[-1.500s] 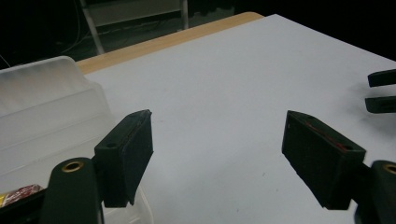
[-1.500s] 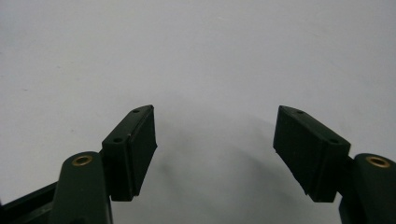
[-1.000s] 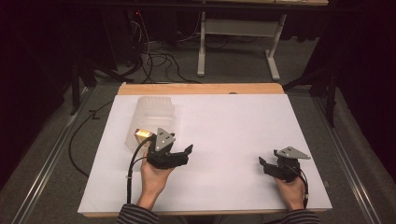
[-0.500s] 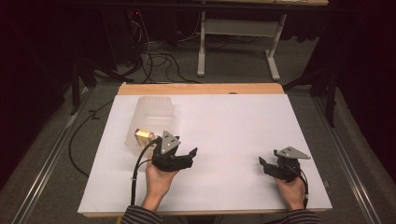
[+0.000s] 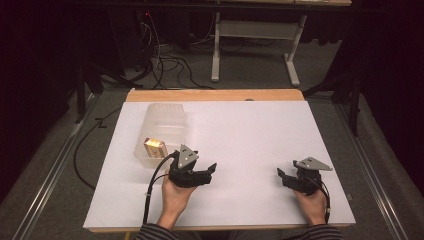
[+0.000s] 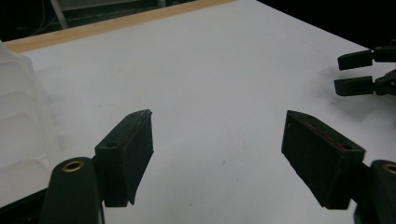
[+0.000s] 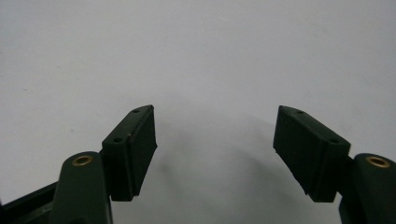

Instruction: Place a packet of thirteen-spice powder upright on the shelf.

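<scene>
Since a second ago the left gripper has drifted a little toward the middle of the table and away from the bin; the right gripper has kept its place near the 4 o'clock corner.

The small yellow box lies inside the translucent plastic bin, down at the bin's near end, with nothing holding it. The bin itself sits on the white table at about 10 o'clock, lying long-ways toward the far wooden edge.

Just beside the bin's near end, at its 4 o'clock, the left gripper rests low on the person's left hand, its jaws spread wide and empty in the left gripper view, aimed across bare tabletop toward the other tool. Well apart, the right gripper is also spread wide with nothing between its jaws, pointing at blank white surface, held by the right hand.

My read is that the placing looks done: the box is in the bin and both tools are free. No other loose item lies on the table, so what is left seems to be only settling the hands back to rest.
</scene>
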A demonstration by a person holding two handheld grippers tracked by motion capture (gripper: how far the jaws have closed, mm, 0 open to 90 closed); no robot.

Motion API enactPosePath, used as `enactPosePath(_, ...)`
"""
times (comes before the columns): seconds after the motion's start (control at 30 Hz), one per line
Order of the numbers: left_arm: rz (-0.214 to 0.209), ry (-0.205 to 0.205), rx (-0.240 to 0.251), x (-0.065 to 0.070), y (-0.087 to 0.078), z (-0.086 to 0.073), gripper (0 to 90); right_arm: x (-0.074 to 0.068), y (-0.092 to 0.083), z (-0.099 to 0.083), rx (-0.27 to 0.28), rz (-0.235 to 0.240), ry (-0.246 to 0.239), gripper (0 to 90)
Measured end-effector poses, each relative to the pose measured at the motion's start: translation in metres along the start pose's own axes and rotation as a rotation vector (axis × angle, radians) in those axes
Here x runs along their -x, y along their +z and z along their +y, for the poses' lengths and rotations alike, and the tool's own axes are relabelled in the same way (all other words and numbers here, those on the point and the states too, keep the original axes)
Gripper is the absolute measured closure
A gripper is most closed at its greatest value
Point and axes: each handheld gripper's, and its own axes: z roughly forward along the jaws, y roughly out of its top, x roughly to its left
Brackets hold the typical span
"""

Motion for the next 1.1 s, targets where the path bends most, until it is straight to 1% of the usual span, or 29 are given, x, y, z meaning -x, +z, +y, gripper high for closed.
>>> enactPosePath(0.33, -0.009, -0.007, -0.027, 0.004, 0.013, -0.012, 25.6, 0.000, 0.000, 0.000, 0.000, 0.000, 0.001, 30.4)
enactPosePath(0.37, -0.009, -0.009, -0.037, 0.004, 0.017, -0.014, 25.6, 0.000, 0.000, 0.000, 0.001, 0.000, -0.001, 30.4)
enactPosePath(0.47, -0.012, -0.017, -0.040, 0.004, 0.021, -0.017, 25.5, 0.000, 0.000, 0.000, -0.001, -0.001, 0.001, 30.4)
enactPosePath(0.53, -0.006, -0.019, -0.038, 0.004, 0.022, -0.018, 25.6, 0.000, 0.000, 0.000, -0.001, -0.001, 0.001, 30.4)
enactPosePath(0.77, 0.006, -0.019, -0.056, 0.004, 0.033, -0.024, 25.6, 0.000, 0.000, 0.000, -0.001, -0.001, 0.001, 30.4)
enactPosePath(0.87, 0.017, -0.013, -0.059, 0.004, 0.037, -0.025, 25.6, 0.000, 0.000, 0.000, -0.001, -0.001, 0.001, 30.4)
enactPosePath(0.97, 0.019, -0.021, -0.052, 0.005, 0.041, -0.026, 25.6, 0.000, 0.000, 0.000, -0.001, -0.001, 0.000, 30.4)
enactPosePath(1.1, 0.026, -0.022, -0.046, 0.005, 0.047, -0.027, 25.6, 0.000, 0.000, 0.000, 0.000, -0.002, -0.001, 30.4)
